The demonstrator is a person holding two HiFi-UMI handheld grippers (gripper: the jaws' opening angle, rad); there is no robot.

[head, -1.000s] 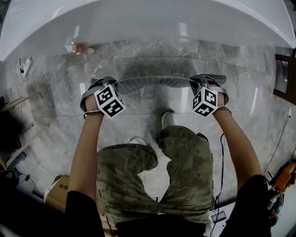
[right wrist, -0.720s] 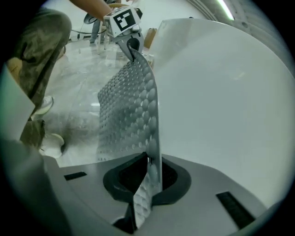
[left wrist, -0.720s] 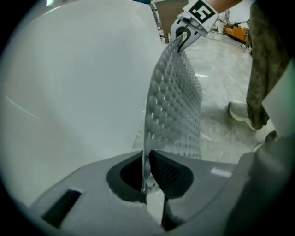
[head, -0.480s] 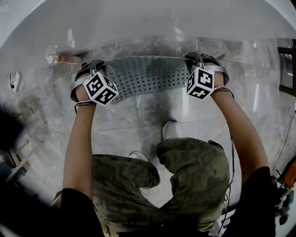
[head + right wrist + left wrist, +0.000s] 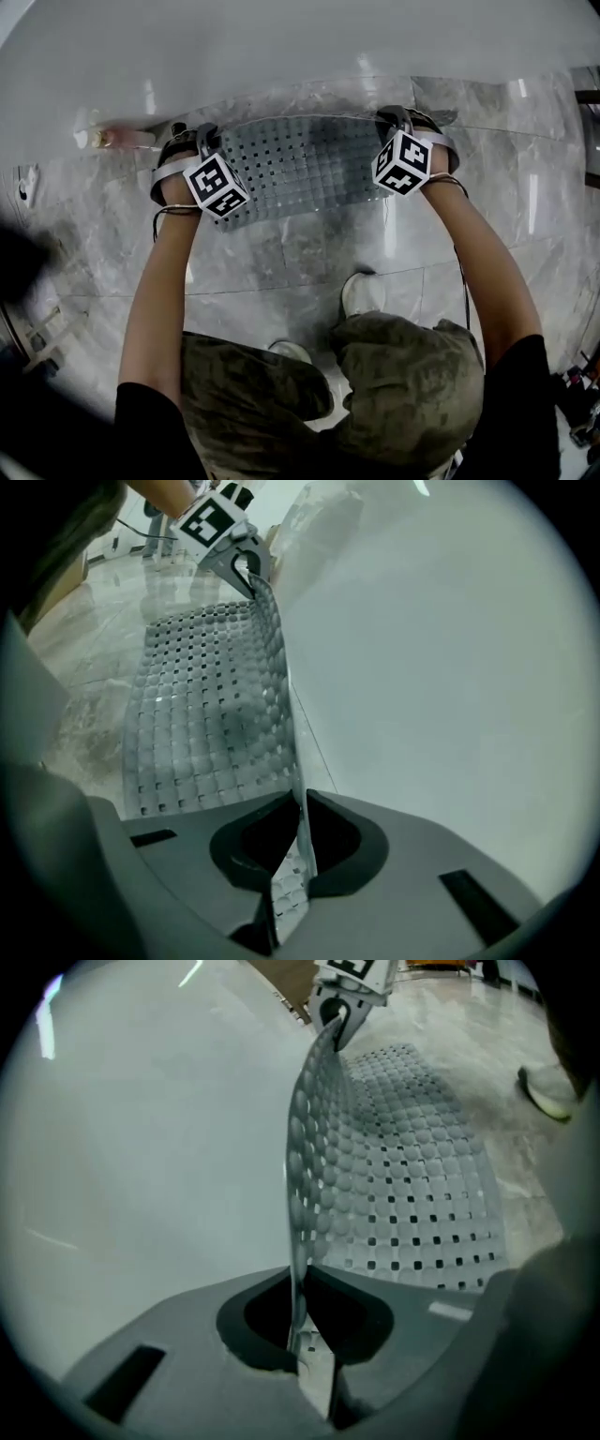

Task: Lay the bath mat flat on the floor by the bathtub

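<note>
The bath mat (image 5: 295, 169) is grey, studded and full of small square holes. It hangs stretched between my two grippers just above the marble floor, close to the white bathtub (image 5: 281, 47). My left gripper (image 5: 187, 142) is shut on the mat's left end, whose edge runs through the jaws (image 5: 298, 1321). My right gripper (image 5: 405, 120) is shut on the right end (image 5: 298, 841). In the left gripper view the bath mat (image 5: 412, 1194) curves down, its near part resting on the floor. In the right gripper view the bath mat (image 5: 206, 705) droops the same way beside the tub wall (image 5: 441, 667).
The tub's white wall (image 5: 141, 1147) stands right beside the mat. A small bottle (image 5: 117, 138) lies on the floor at the tub's foot, left of my left gripper. The person's shoes (image 5: 364, 292) stand on the grey marble floor (image 5: 281, 262) behind the mat. Clutter lines the left edge.
Both grippers have carried the mat forward toward the tub and down. The mat has swung from an edge-on strip to a broad face spreading over the floor.
</note>
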